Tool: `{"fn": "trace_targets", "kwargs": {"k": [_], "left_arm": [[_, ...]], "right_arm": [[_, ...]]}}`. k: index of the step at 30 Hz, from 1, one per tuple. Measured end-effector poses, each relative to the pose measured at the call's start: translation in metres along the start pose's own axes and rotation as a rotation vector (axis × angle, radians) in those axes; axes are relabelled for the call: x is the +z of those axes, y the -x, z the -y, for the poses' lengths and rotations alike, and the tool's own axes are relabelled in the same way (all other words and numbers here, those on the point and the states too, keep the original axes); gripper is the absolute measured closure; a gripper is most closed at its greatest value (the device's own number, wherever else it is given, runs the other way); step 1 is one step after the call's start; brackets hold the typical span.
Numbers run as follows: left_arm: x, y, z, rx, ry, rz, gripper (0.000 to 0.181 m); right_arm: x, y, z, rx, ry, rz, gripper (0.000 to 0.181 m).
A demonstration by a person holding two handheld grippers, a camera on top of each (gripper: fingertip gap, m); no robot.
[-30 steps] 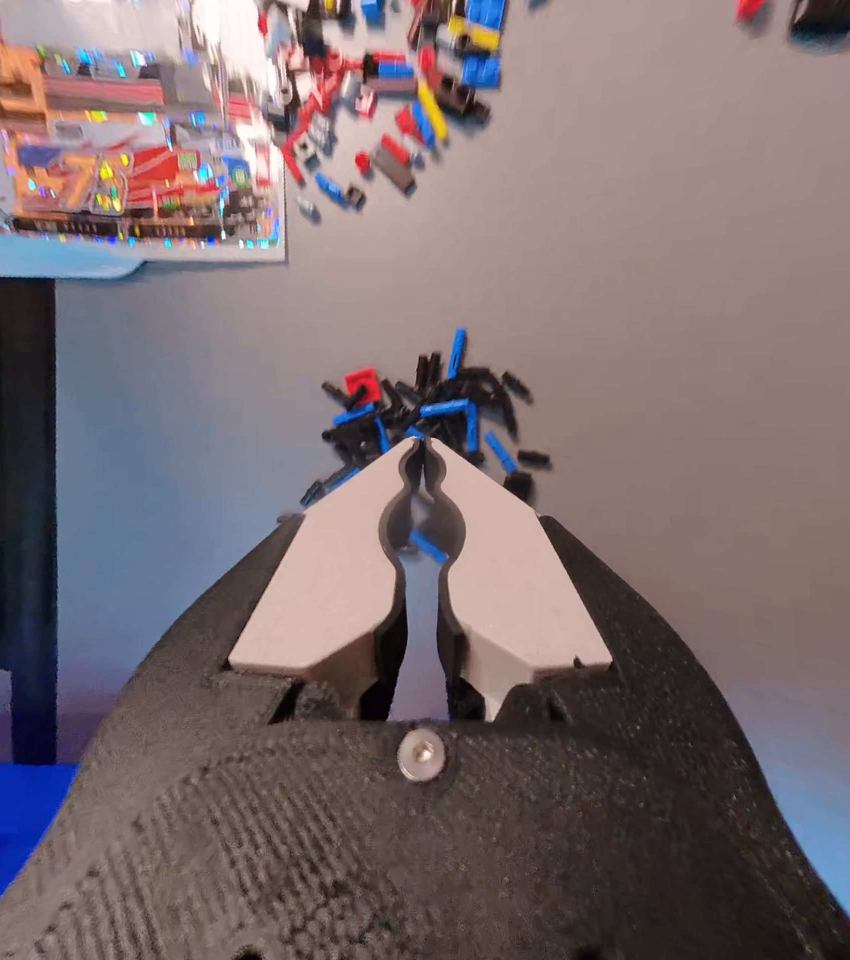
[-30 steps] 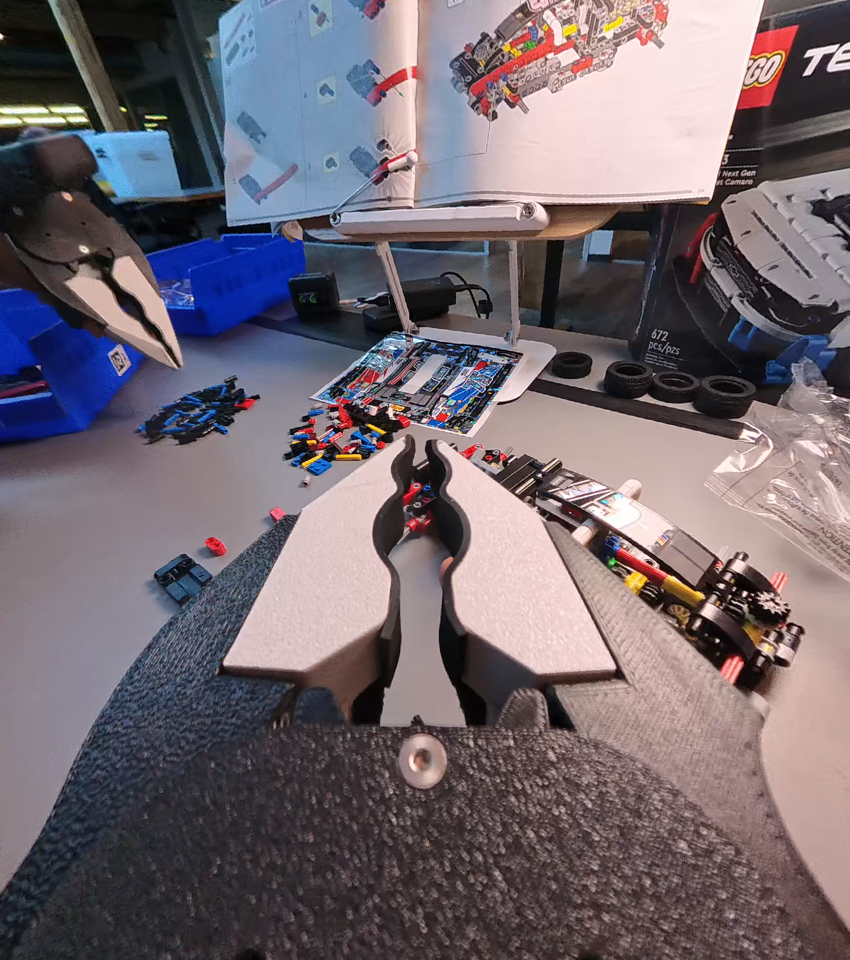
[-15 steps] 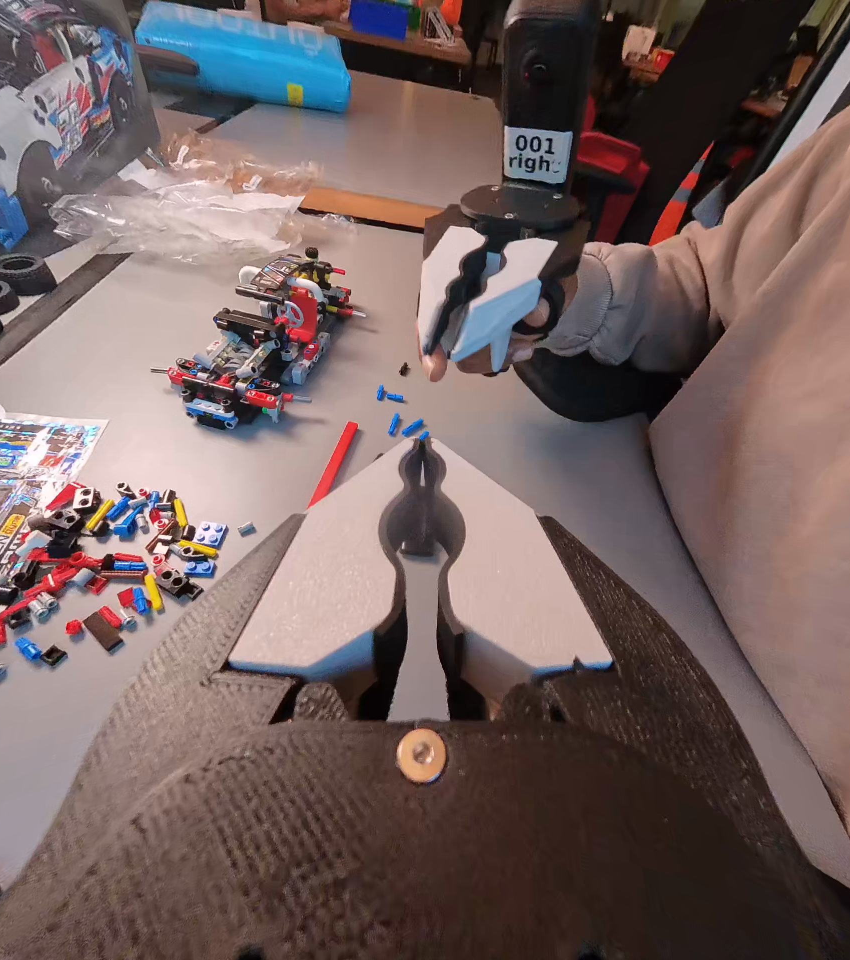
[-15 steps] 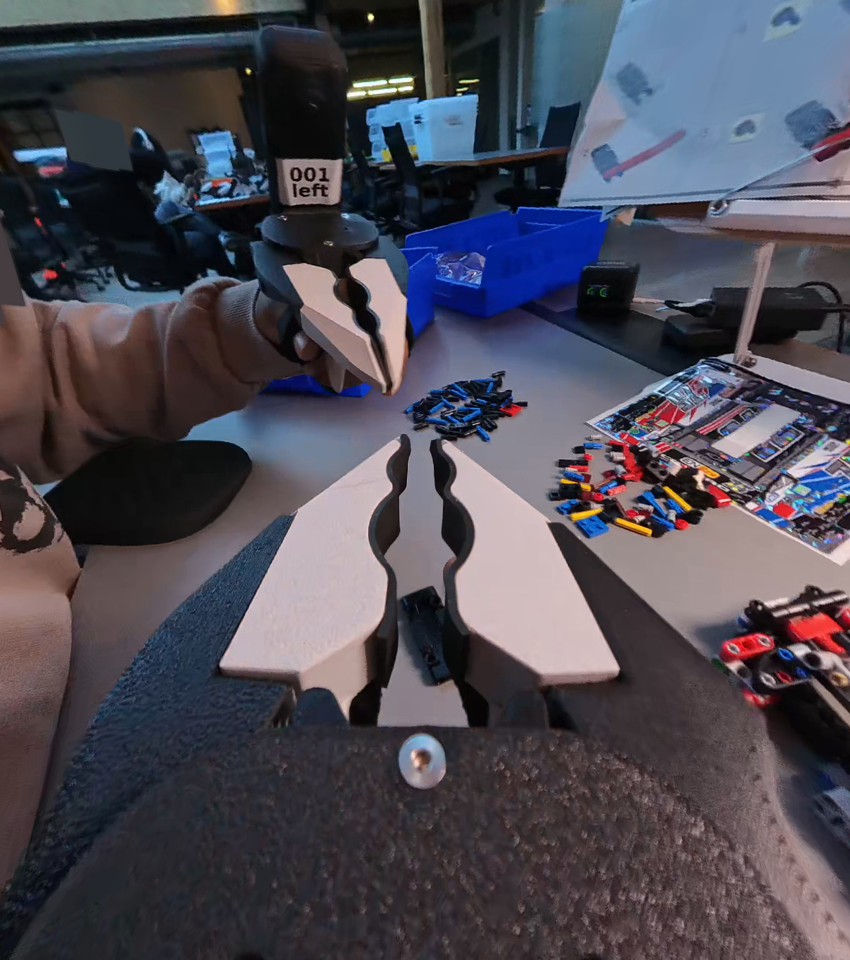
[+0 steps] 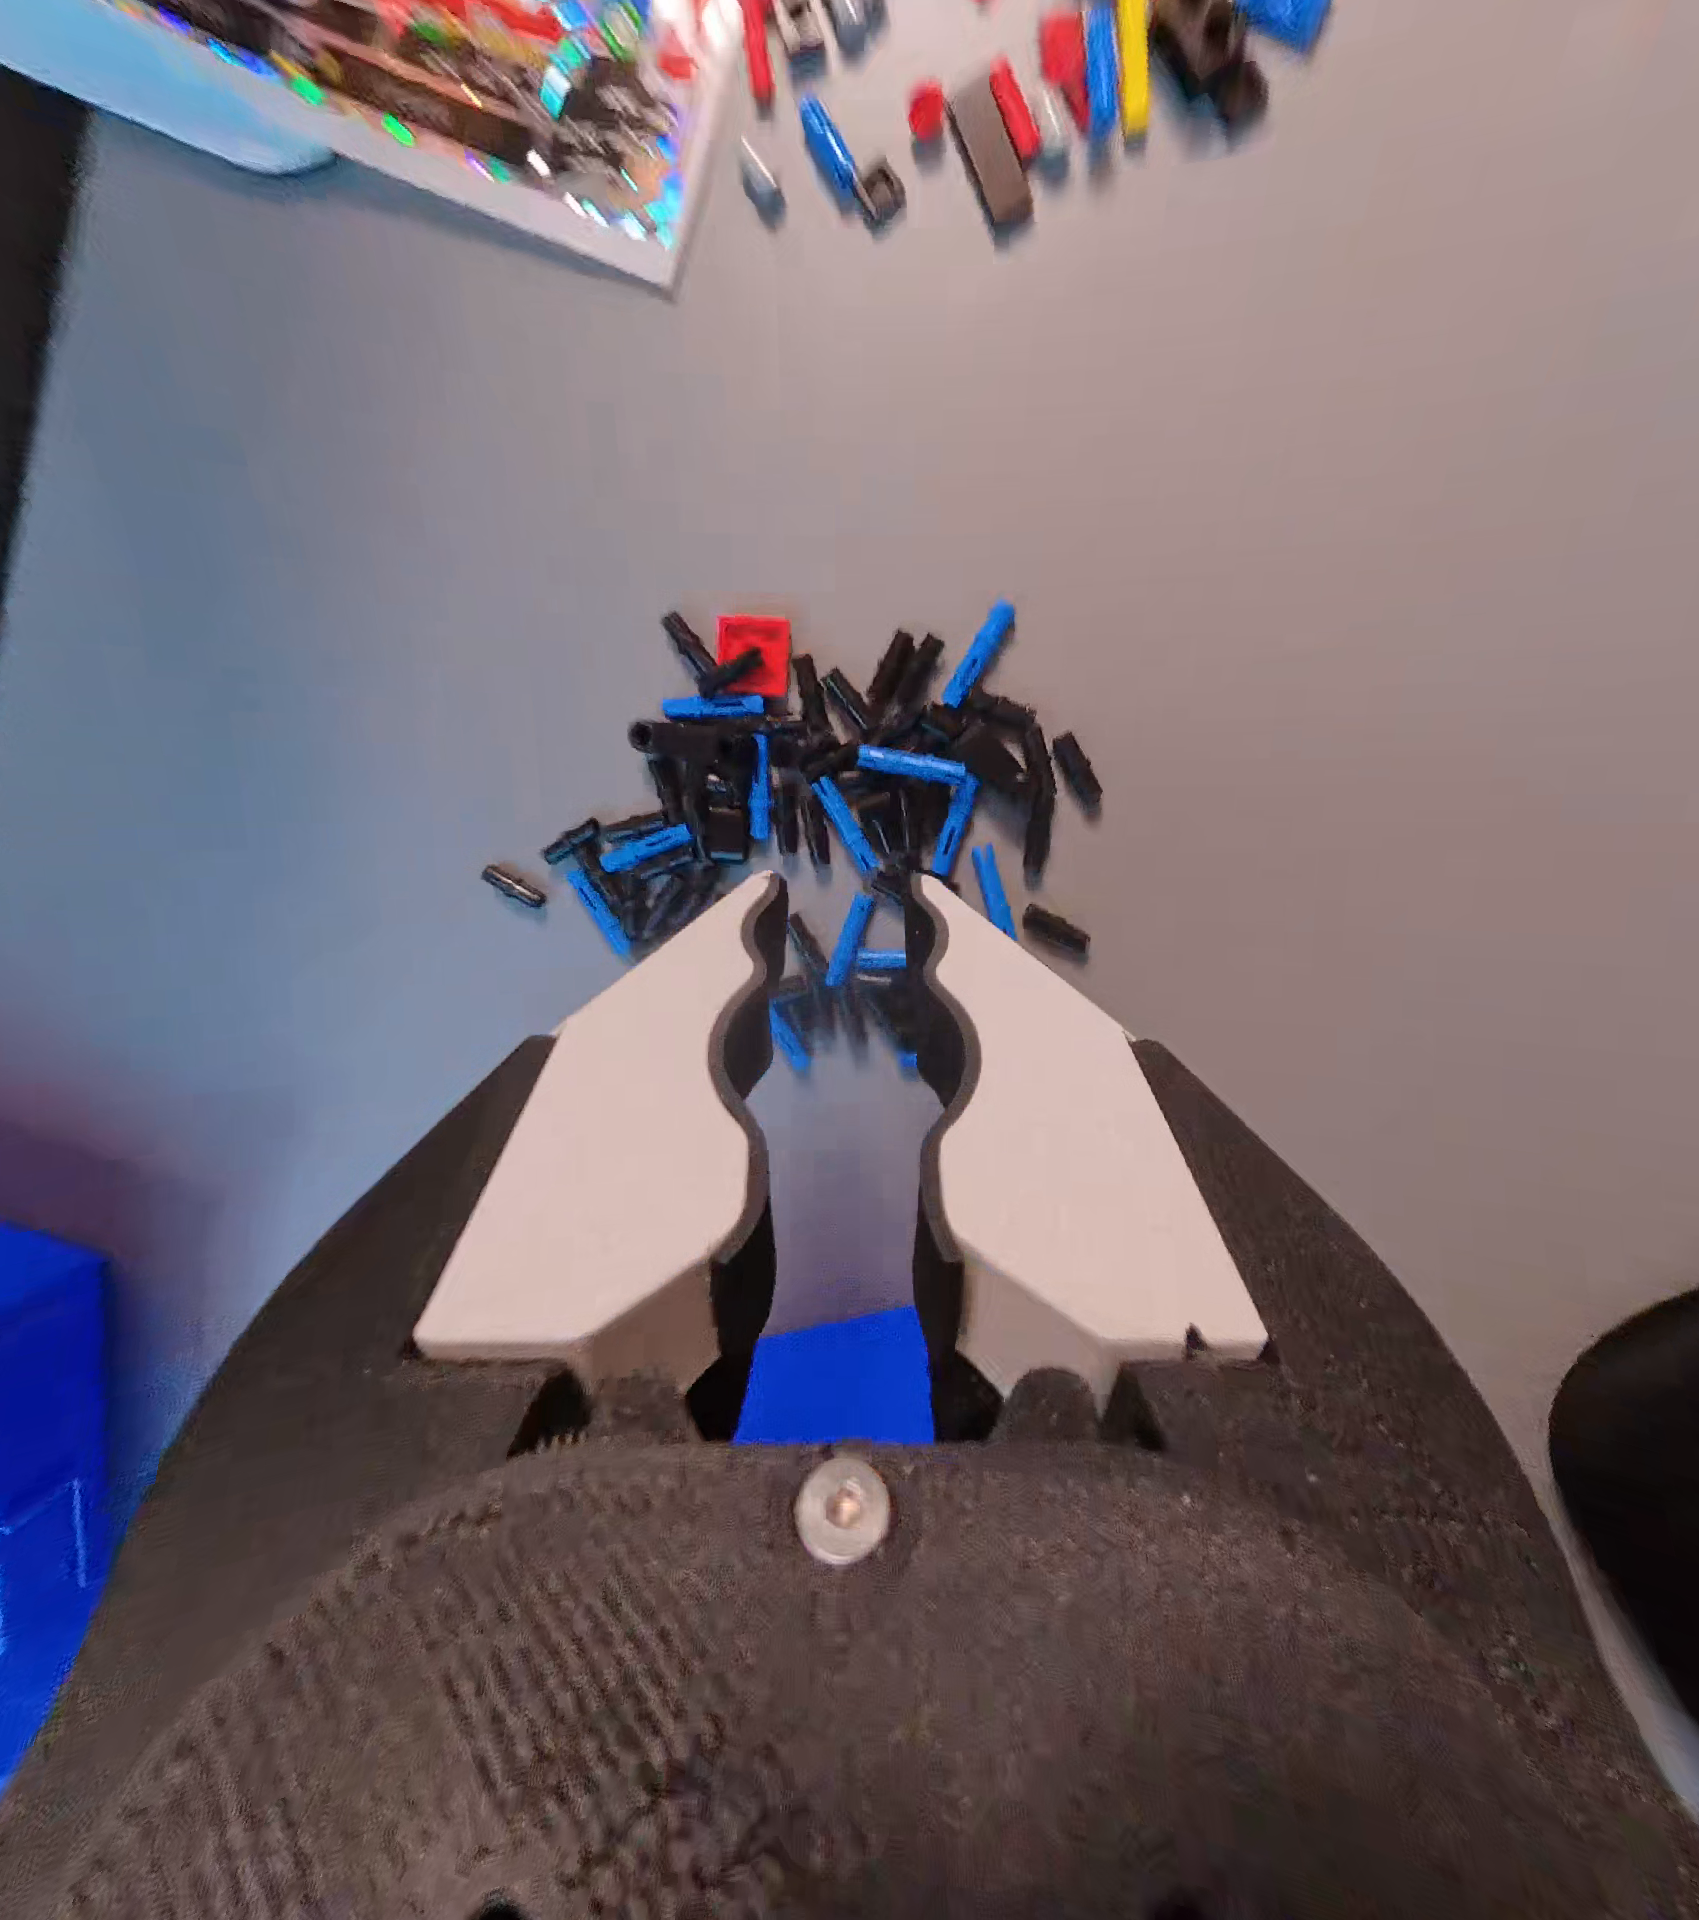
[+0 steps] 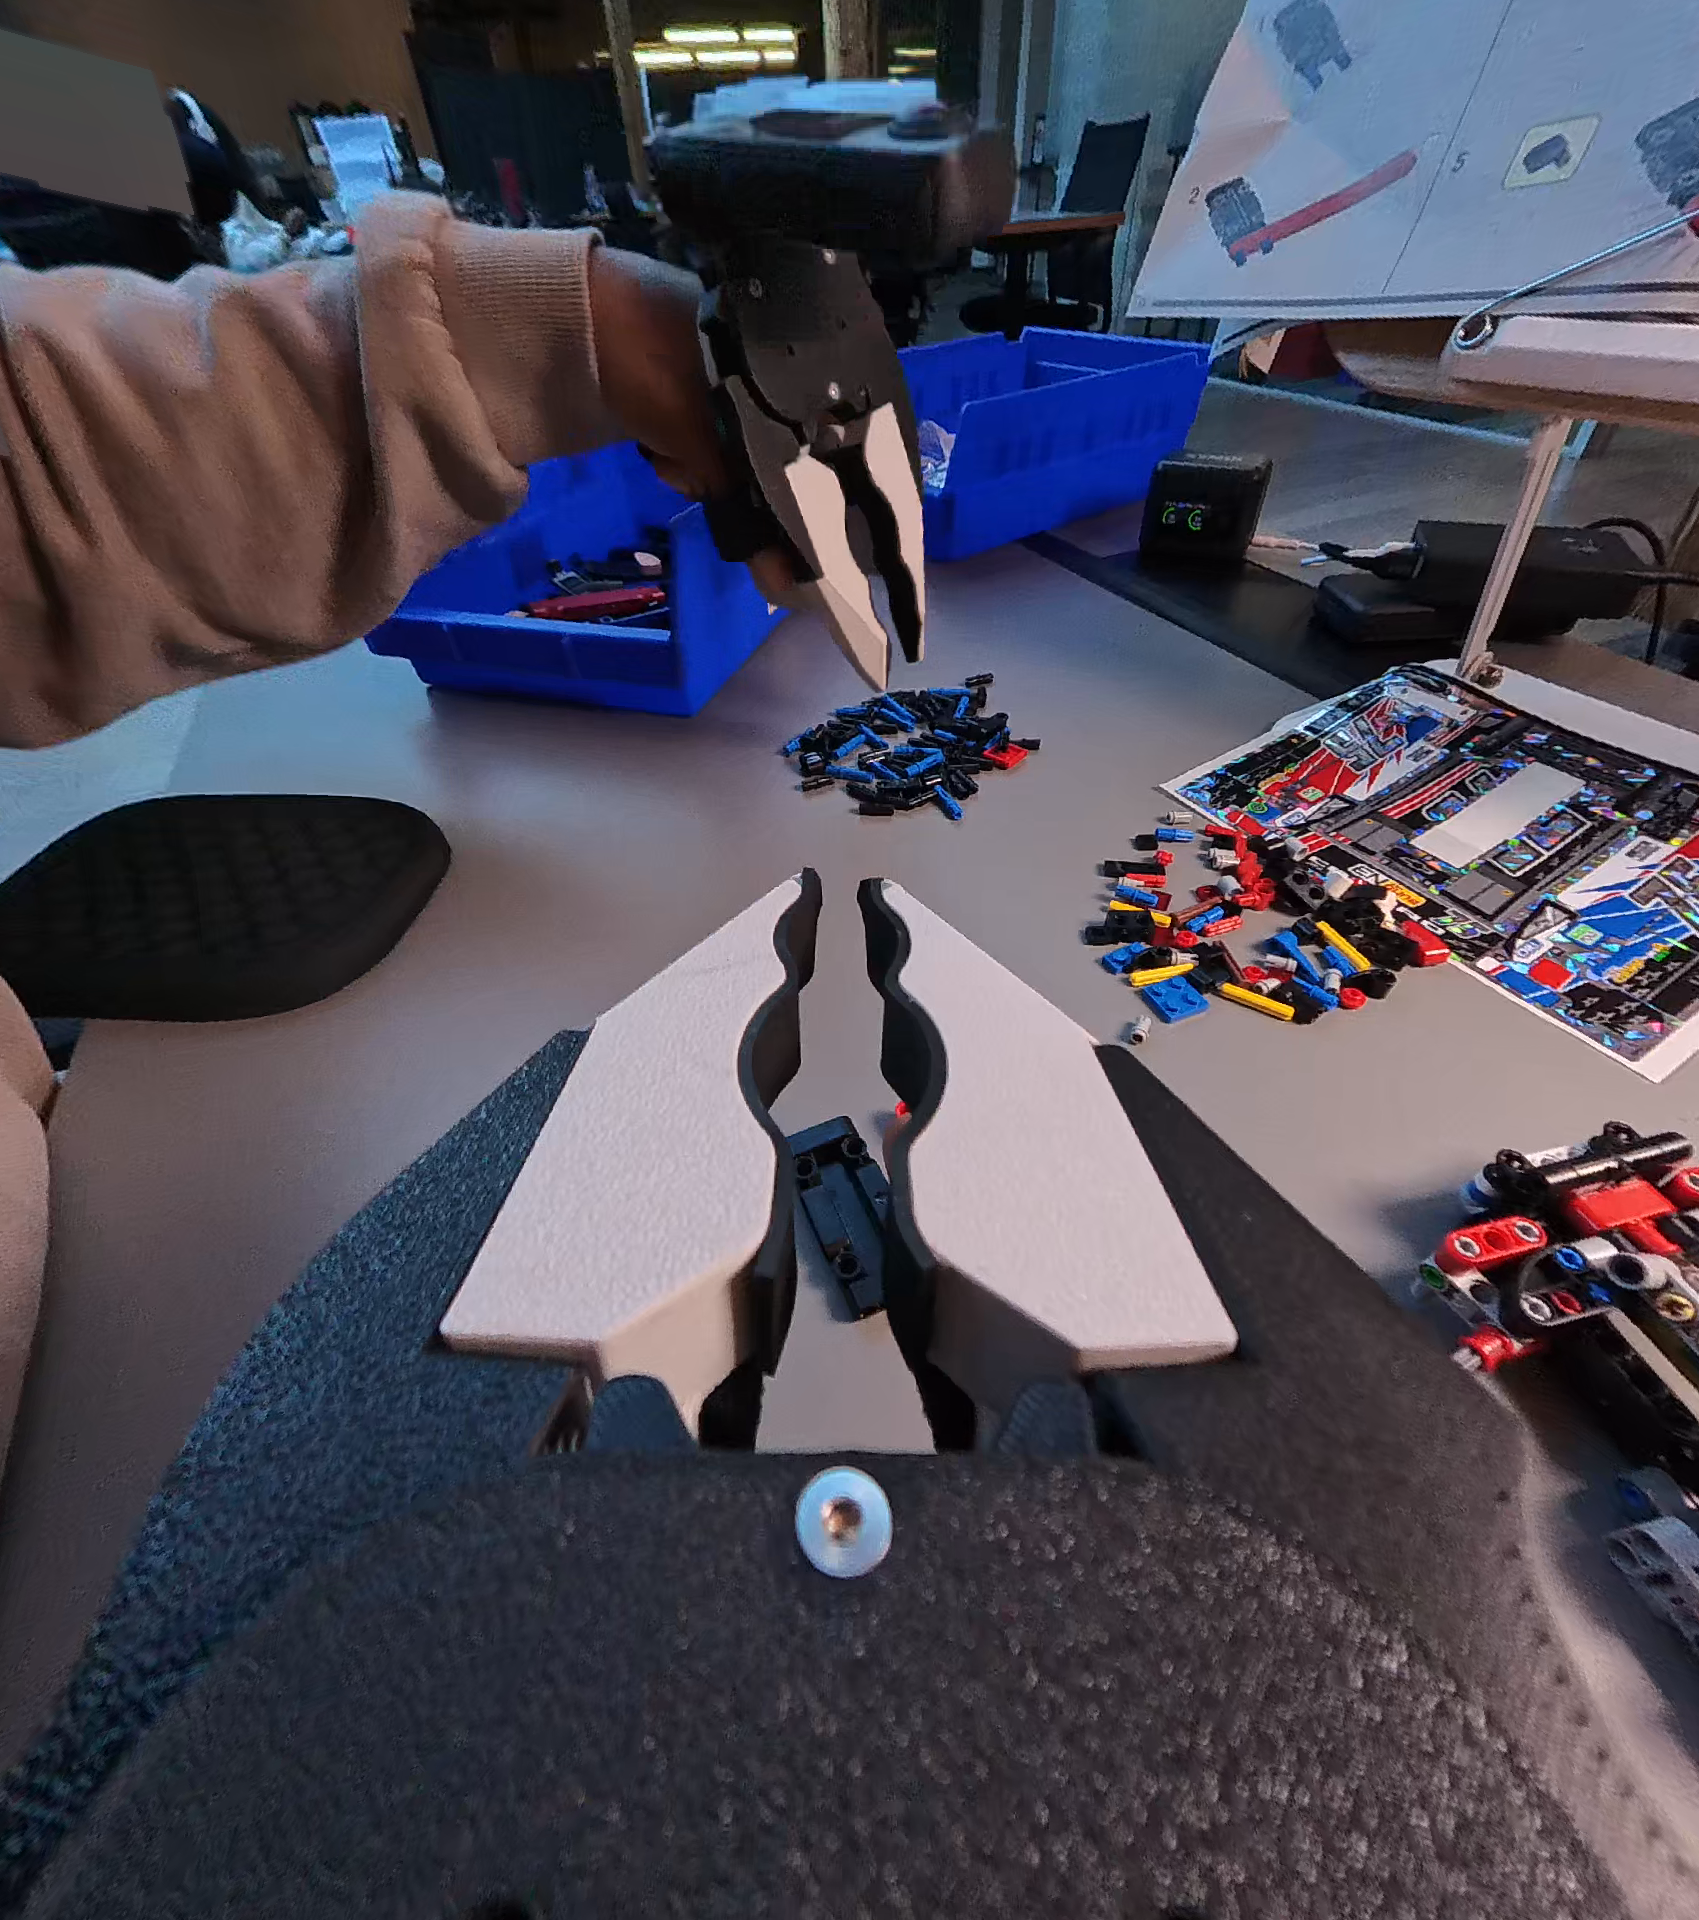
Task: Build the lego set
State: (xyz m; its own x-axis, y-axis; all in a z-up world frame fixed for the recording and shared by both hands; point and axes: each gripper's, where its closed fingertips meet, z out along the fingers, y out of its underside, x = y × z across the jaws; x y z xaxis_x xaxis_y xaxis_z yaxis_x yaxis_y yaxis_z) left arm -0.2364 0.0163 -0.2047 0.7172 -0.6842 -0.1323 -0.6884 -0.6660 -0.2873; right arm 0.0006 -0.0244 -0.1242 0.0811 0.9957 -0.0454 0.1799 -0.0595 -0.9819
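I've swung my left gripper (image 5: pixel 845 894) back above the pin pile (image 5: pixel 824 800), jaws now parted and empty. My right gripper (image 6: pixel 840 883) stays slightly open, holding nothing. Next, I'd judge, comes picking a pin.

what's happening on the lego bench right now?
A person is working with two handheld grippers. The left gripper is open, angled down over the pile of black and blue pins, tips just above it, nothing held. The right gripper hangs slightly open above the table, with a black piece lying on the table in view between its fingers, not visibly gripped. The part-built car chassis sits off to the right, untouched.
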Motion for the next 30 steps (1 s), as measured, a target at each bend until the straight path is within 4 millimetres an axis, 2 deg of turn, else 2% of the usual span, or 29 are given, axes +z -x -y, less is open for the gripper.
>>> {"fn": "trace_targets", "kwargs": {"k": [3, 7, 13, 18, 21, 30], "left_arm": [[0.019, -0.002, -0.015, 0.07, 0.154, -0.055, 0.163], [0.033, -0.01, -0.02, 0.176, 0.215, -0.114, 0.16], [0.033, -0.015, -0.023, 0.273, 0.224, -0.137, 0.162], [0.033, -0.019, -0.024, 0.274, 0.205, -0.164, 0.17], [0.033, -0.021, -0.025, 0.269, 0.198, -0.184, 0.181], [0.029, -0.018, -0.022, 0.245, 0.152, -0.194, 0.181]], "right_arm": [[-0.001, -0.002, -0.002, 0.009, 0.002, -0.003, 0.175], [-0.004, -0.005, -0.004, 0.017, 0.002, -0.014, 0.175], [-0.007, -0.013, -0.006, 0.048, -0.003, -0.022, 0.176], [-0.006, -0.014, -0.01, 0.055, 0.008, -0.017, 0.175], [-0.005, -0.014, -0.012, 0.057, 0.015, -0.017, 0.176], [-0.005, -0.014, -0.013, 0.059, 0.018, -0.018, 0.176]]}}
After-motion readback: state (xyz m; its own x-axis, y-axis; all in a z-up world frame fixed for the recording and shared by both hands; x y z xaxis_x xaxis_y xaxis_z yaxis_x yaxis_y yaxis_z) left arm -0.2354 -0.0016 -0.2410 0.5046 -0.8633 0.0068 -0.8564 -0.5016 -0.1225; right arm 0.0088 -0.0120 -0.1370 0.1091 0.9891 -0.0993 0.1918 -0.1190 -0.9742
